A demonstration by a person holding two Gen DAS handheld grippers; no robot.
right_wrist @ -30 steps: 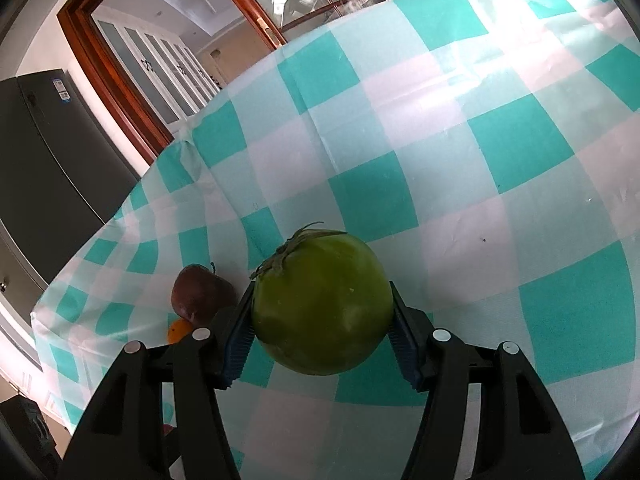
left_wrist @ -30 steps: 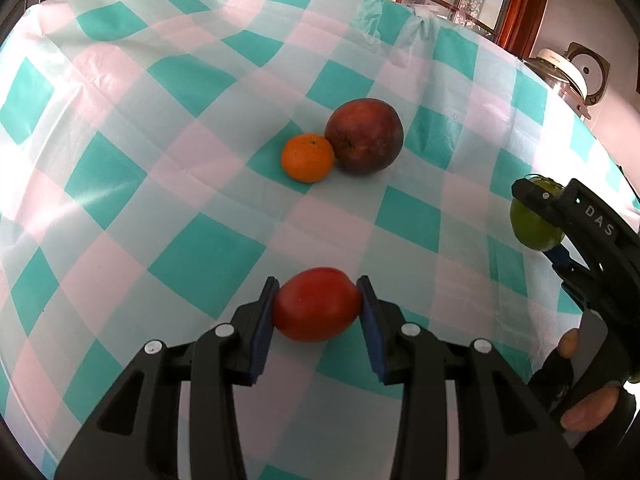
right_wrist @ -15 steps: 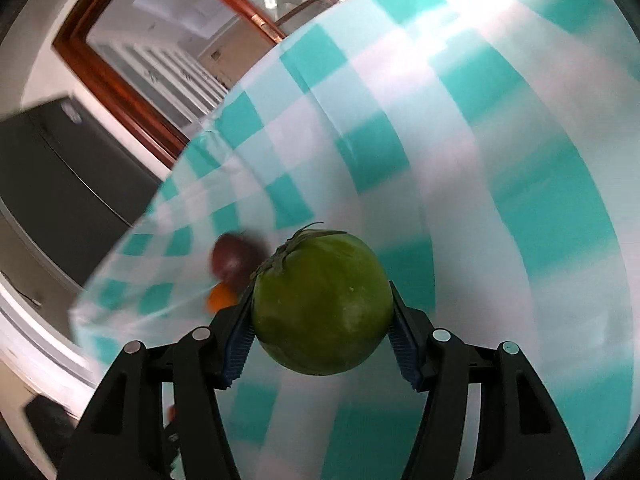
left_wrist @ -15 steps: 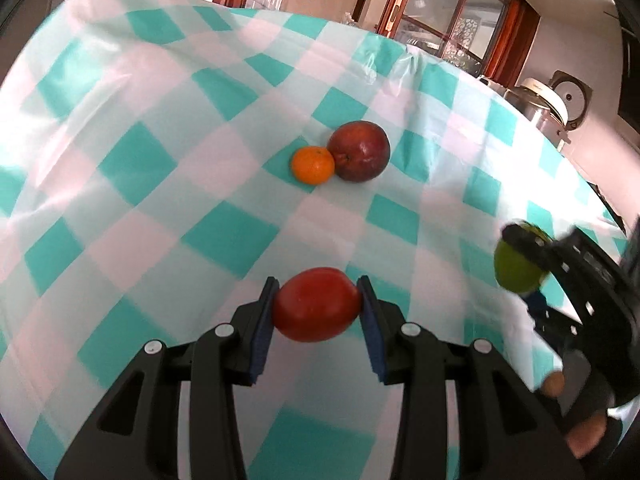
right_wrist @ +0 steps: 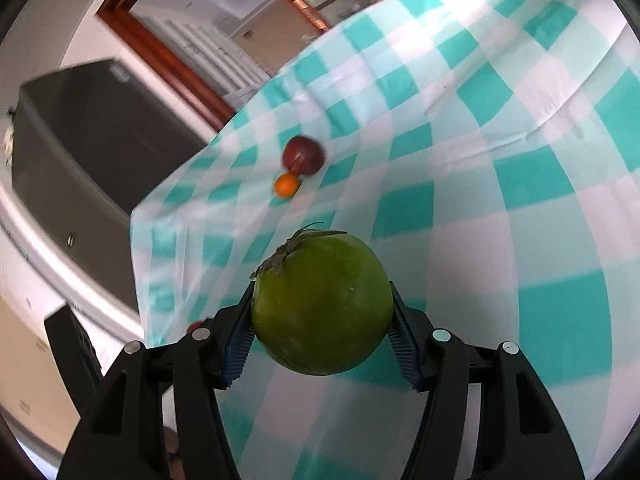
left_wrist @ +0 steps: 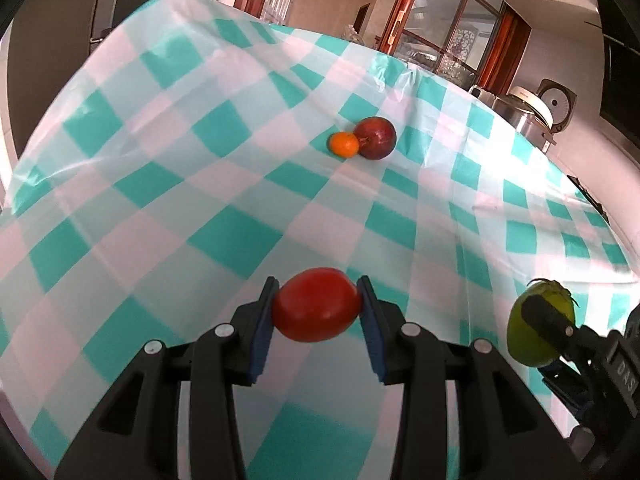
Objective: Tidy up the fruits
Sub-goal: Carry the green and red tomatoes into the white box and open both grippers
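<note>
So both hands are loaded up here: the left hand-held gripper (left_wrist: 318, 312) has its blue pads squeezed against either side of a red tomato (left_wrist: 316, 310), and the fruit sits up off the teal-and-white checked cloth (left_wrist: 224, 200) that covers the worktop. The right hand-held gripper (right_wrist: 320, 320) is doing the same with a much bigger green tomato (right_wrist: 322, 304), jaws spread wide around it and pressed against its sides, leafy stem cap pointing up and to the left in the right wrist view. From the left wrist camera that green tomato (left_wrist: 538, 324) also shows up low on the right, with one black finger of the right hand-held gripper (left_wrist: 560, 334) crossing in front of it. Taking the red tomato as the landmark, the other two fruits lie well beyond it on the cloth, a bit to the right: a small orange (left_wrist: 343, 145) and a dark red apple (left_wrist: 375, 138), touching each other, orange on the left. The right wrist view catches the same pair further back past the green tomato, apple (right_wrist: 303, 155) above, orange (right_wrist: 287, 185) just below it, a little blurry. The cloth has some wrinkles and folds near its far edge. Past the worktop there's a wood-framed glass door (left_wrist: 452, 20) and a metal rice cooker (left_wrist: 532, 114) off to the right.
</note>
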